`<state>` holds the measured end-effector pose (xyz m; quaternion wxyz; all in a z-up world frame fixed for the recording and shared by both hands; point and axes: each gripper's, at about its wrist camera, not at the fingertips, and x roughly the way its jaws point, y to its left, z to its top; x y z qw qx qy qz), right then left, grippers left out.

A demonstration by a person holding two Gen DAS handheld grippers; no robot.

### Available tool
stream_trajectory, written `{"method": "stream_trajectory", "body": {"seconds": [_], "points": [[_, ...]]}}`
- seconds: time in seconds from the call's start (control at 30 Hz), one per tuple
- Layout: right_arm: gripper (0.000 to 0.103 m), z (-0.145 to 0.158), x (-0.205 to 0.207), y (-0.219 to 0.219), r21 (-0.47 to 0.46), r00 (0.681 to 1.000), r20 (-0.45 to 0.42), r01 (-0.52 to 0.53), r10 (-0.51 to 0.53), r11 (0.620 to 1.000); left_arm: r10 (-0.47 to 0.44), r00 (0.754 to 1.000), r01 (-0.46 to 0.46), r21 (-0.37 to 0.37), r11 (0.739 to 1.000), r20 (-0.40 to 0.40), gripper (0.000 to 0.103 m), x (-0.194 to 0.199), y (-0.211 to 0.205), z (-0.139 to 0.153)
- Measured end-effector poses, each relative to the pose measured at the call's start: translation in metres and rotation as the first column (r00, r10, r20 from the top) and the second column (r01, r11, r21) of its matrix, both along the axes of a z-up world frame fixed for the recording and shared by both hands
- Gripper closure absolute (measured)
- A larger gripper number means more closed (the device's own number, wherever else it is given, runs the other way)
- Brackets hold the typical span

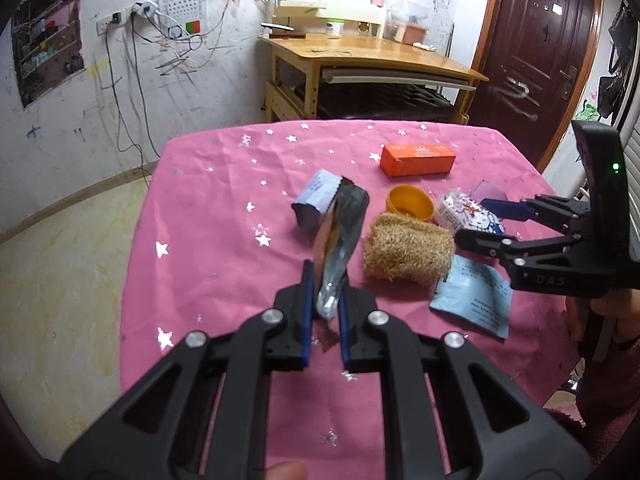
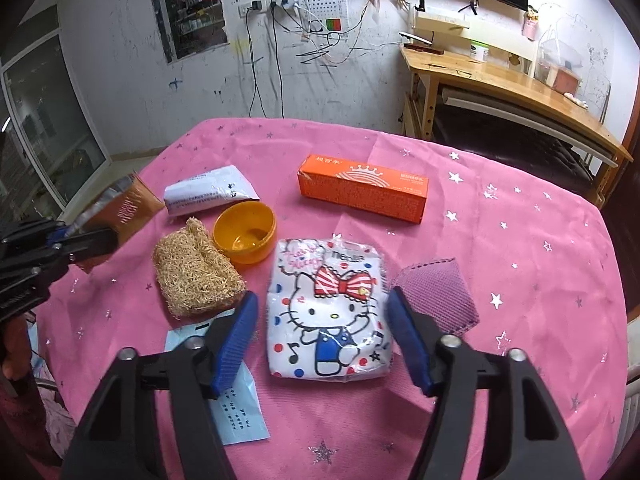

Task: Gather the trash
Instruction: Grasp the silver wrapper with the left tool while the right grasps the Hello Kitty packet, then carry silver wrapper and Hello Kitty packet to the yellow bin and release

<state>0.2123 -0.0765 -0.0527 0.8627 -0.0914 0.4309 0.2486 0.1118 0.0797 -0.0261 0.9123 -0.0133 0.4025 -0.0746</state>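
Note:
My left gripper (image 1: 325, 312) is shut on a brown and silver foil wrapper (image 1: 340, 236) and holds it above the pink tablecloth (image 1: 208, 240); the wrapper also shows in the right wrist view (image 2: 124, 208). My right gripper (image 2: 320, 336) is open, its blue pads on either side of a Hello Kitty tissue pack (image 2: 330, 312) that lies on the cloth. The right gripper also shows at the right of the left wrist view (image 1: 480, 224), over the tissue pack (image 1: 460, 210).
On the cloth lie an orange box (image 2: 362, 188), an orange round lid (image 2: 245, 234), a loofah scrubber (image 2: 194, 276), a white sachet (image 2: 208, 196), a light blue sachet (image 2: 236, 412) and a purple mesh piece (image 2: 440, 292). A wooden desk (image 2: 512, 80) stands behind.

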Motion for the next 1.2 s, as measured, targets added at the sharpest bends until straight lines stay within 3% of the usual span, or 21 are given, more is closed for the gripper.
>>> {"method": "stream_trajectory", "body": {"seconds": [0.17,0.23,0.7,1.2], "points": [[0.07,0.002,-0.002,-0.003,0.005,1.0,0.017,0.008,-0.008,1.0,0.005,1.0,-0.005,0.0,1.0,0.017,0.094,-0.005,-0.002,0.007],[0.072,0.006,-0.005,-0.006,0.02,0.999,0.036,0.015,-0.016,1.0,0.008,1.0,-0.008,0.001,1.0,0.024,0.094,-0.006,-0.002,0.009],[0.073,0.043,-0.024,-0.041,0.113,0.992,0.117,0.033,-0.046,0.993,-0.009,0.997,0.007,0.029,1.0,0.078,0.094,-0.007,-0.029,0.036],[0.072,0.063,-0.039,-0.158,0.212,0.957,0.149,0.216,-0.25,0.953,-0.149,0.982,0.141,0.074,0.987,0.112,0.093,0.008,-0.111,0.056]]}}
